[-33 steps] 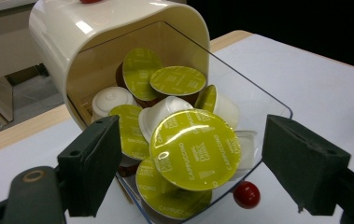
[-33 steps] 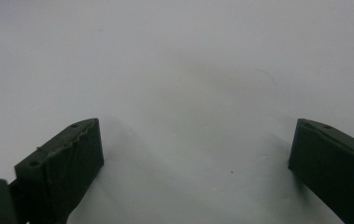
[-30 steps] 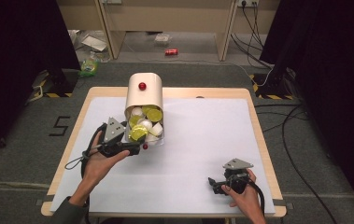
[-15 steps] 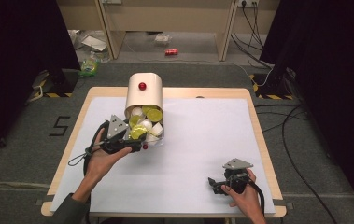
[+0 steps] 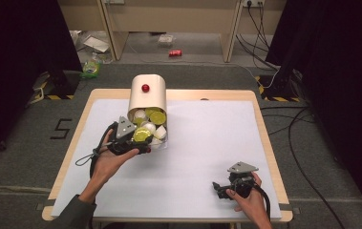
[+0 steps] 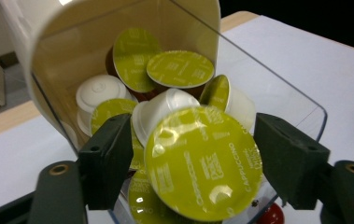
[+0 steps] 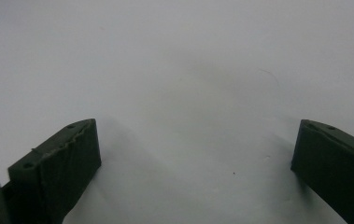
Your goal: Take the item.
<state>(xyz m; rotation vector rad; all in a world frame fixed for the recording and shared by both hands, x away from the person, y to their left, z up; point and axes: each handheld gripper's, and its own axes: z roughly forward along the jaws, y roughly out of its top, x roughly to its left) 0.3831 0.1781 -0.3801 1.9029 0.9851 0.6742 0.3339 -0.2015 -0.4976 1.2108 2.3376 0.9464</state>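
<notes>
Left gripper (image 6: 198, 158) jaws just narrowed since a second ago, now clamped on green cappuccino capsule (image 6: 203, 162) at dispenser (image 5: 147, 93) mouth, right gripper (image 7: 193, 163) spread wide, empty, on white table (image 5: 207, 143).

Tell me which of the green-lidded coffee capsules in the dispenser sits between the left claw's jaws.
The big green-foil capsule marked "Cappuccino", frontmost, lid facing the camera. The other green-lidded capsules lie deeper inside the beige dispenser.

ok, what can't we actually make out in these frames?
- Left gripper view: whether the black pads press the green-lidded coffee capsule between them; its lid hides the contact.
- Left gripper view: the red round thing, cut off by the bottom edge.
- High view: left gripper jaws too small to read against the beige capsule container.
- High view: right gripper jaws, too small; its own view shows them wide apart.
</notes>
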